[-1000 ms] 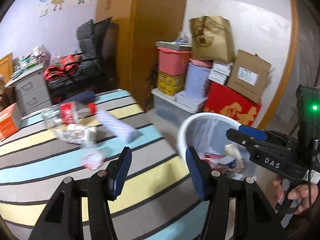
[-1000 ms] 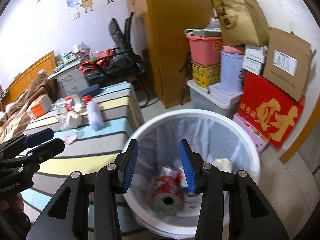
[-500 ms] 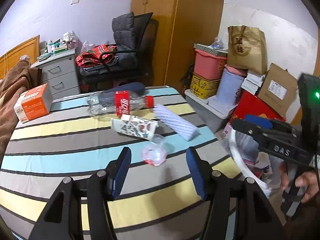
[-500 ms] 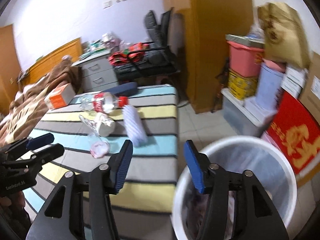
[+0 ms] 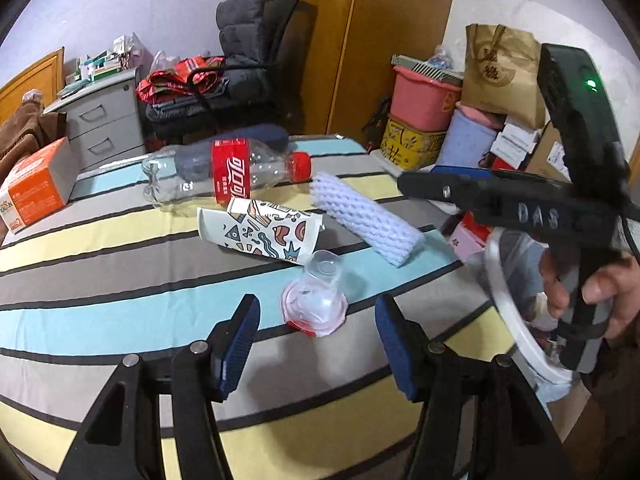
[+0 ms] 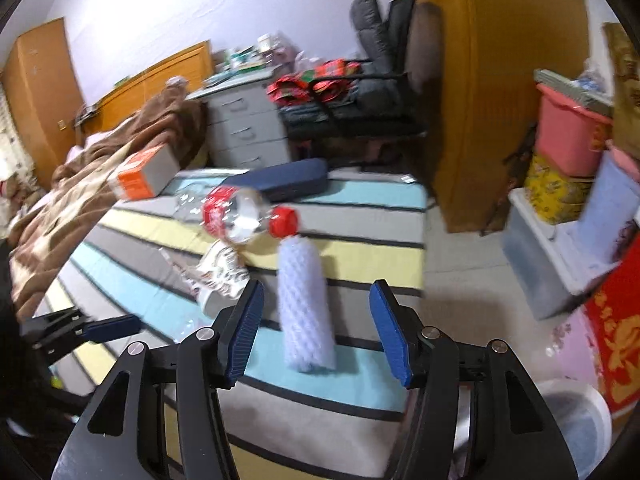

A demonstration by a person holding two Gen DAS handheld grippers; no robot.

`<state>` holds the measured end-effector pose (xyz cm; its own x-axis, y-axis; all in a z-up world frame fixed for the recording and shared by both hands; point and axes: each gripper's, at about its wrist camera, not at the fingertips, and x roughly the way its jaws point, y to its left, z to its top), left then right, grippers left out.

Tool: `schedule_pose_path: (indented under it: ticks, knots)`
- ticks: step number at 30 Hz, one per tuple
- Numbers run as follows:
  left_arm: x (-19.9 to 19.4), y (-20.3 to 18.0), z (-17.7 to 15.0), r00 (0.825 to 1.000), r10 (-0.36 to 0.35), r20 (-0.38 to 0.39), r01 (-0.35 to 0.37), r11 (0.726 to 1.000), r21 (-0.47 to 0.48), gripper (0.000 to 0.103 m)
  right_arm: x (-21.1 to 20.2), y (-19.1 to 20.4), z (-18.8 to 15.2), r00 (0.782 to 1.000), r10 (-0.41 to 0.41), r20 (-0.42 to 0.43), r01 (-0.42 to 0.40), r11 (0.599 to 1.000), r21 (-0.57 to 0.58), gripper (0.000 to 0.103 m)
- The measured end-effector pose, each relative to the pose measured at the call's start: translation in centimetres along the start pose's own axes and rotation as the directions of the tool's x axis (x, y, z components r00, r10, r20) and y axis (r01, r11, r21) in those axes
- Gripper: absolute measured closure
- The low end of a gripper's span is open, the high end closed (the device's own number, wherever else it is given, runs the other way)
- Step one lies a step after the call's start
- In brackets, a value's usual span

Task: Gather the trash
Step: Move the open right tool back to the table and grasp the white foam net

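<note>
Trash lies on the striped bed cover: a clear cola bottle with a red cap, a patterned paper cup on its side, a white foam net sleeve and a crushed clear plastic cup. My left gripper is open and empty, just short of the clear cup. My right gripper is open and empty, with the foam sleeve lying between its fingers' line. The bottle and paper cup lie beyond it. The white trash bin stands off the bed's right edge.
An orange box lies at the bed's far left and a dark blue case at its far end. Grey drawers, a chair with clothes and stacked storage boxes stand beyond. A brown blanket covers the bed's left.
Both grippers swung left from over the bin toward the bed. The left now faces the clear cup and the right faces the foam sleeve. Both stayed open.
</note>
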<state>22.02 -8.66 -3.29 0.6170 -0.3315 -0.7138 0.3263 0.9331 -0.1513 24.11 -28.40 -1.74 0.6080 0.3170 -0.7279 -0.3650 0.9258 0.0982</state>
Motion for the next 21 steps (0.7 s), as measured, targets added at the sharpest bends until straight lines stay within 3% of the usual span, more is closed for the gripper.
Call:
schedule_pose_path:
  ticks: [4,15,21]
  knots:
    - [1.1,0.3,0.4,1.0,0.015,-0.014,-0.015,1.0,-0.009,0.041,0.9,0.9,-1.3,0.999,-0.005,-0.047,0.003,0.998,-0.06,0.046]
    - [3.0,0.6,0.9,0.999,0.003,-0.042,-0.004,1.0,-0.013,0.041,2.0,0.6,-1.1,0.996,0.016,-0.088,-0.02,0.999,-0.04,0.047]
    - [3.6,1.0,1.1,0.999,-0.014,-0.048,0.013,1.0,-0.028,0.05,2.9,0.4,-0.9,0.993,0.018,-0.115,-0.023,0.999,-0.043,0.063]
